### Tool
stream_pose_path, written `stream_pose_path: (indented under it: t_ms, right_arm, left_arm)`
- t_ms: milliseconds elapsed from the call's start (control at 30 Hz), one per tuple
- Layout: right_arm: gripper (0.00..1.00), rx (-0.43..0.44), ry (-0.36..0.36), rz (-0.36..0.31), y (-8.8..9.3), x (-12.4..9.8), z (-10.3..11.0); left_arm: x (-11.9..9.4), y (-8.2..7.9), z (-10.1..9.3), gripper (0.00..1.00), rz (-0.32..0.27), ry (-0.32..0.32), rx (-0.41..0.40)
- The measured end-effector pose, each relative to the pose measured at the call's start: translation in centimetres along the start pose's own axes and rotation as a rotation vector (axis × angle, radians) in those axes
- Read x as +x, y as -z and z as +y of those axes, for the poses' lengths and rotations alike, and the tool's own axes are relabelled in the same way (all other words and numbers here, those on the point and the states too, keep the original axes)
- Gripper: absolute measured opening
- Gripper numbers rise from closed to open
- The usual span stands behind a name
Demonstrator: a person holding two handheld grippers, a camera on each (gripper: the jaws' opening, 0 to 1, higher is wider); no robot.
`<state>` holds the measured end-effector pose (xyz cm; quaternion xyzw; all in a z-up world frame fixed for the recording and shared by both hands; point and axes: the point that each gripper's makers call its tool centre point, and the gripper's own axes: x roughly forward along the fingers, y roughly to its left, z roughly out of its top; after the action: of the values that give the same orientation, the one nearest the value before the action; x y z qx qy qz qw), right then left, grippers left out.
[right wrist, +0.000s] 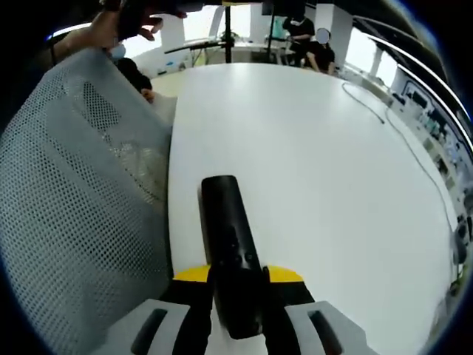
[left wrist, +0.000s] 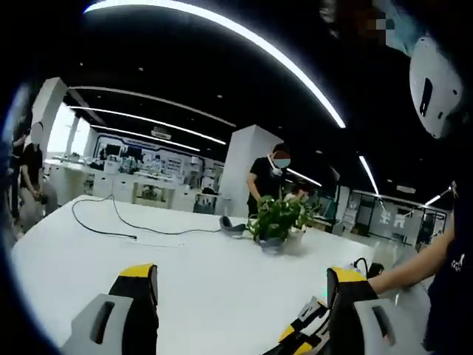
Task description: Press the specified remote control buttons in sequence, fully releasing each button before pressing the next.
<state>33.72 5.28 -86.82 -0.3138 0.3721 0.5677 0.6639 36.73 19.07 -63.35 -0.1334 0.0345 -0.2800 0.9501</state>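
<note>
A long black remote control (right wrist: pixel 228 237) points away from the camera over the white table (right wrist: pixel 318 170) in the right gripper view. My right gripper (right wrist: pixel 238 296) is shut on its near end, with the yellow-tipped jaws pressed against both sides. In the left gripper view my left gripper (left wrist: pixel 240 292) stands open above the white table (left wrist: pixel 192 274), with nothing between its yellow-and-black jaws. Part of the other gripper (left wrist: pixel 307 329) shows low between those jaws, toward the right.
A potted green plant (left wrist: pixel 277 218), a headset-like object (left wrist: pixel 233 224) and a black cable (left wrist: pixel 122 225) lie on the table. A person (left wrist: pixel 270 177) stands behind the plant. A grey mesh chair back (right wrist: pixel 74 207) fills the left of the right gripper view. A sleeve and arm (left wrist: pixel 436 259) reach in from the right.
</note>
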Motion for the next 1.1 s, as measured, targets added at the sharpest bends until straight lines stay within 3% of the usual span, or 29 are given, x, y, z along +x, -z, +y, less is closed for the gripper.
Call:
stream_pose_path:
  t_ms: [100, 367, 467, 633, 767, 967, 1100]
  right_arm:
    - [0.23, -0.005, -0.001, -0.003, 0.0, 0.0, 0.0]
    - [0.23, -0.008, 0.001, -0.002, 0.0, 0.0, 0.1]
    - [0.23, 0.004, 0.005, 0.000, 0.0, 0.0, 0.0]
    - [0.23, 0.019, 0.014, 0.010, -0.1, 0.0, 0.0]
    - [0.23, 0.009, 0.007, 0.011, 0.0, 0.0, 0.0]
    - [0.21, -0.046, -0.030, 0.033, 0.0, 0.0, -0.1]
    - [0.21, -0.046, -0.044, 0.039, -0.1, 0.0, -0.5]
  left_arm:
    - [-0.8, -0.3, -0.4, 1.00, -0.030, -0.015, 0.009]
    - [-1.8, 0.8, -0.6, 1.00, -0.040, -0.124, 0.055]
    - [-1.5, 1.0, -0.6, 1.00, -0.011, -0.125, 0.153]
    - [-1.8, 0.9, 0.0, 1.00, -0.025, -0.131, 0.141]
    - [-2.0, 0.1, 0.0, 1.00, -0.072, -0.134, 0.141]
    - [-1.8, 1.4, 0.0, 0.98, 0.008, -0.143, 0.209]
    - [-2.0, 1.1, 0.1, 0.98, -0.007, -0.152, 0.237]
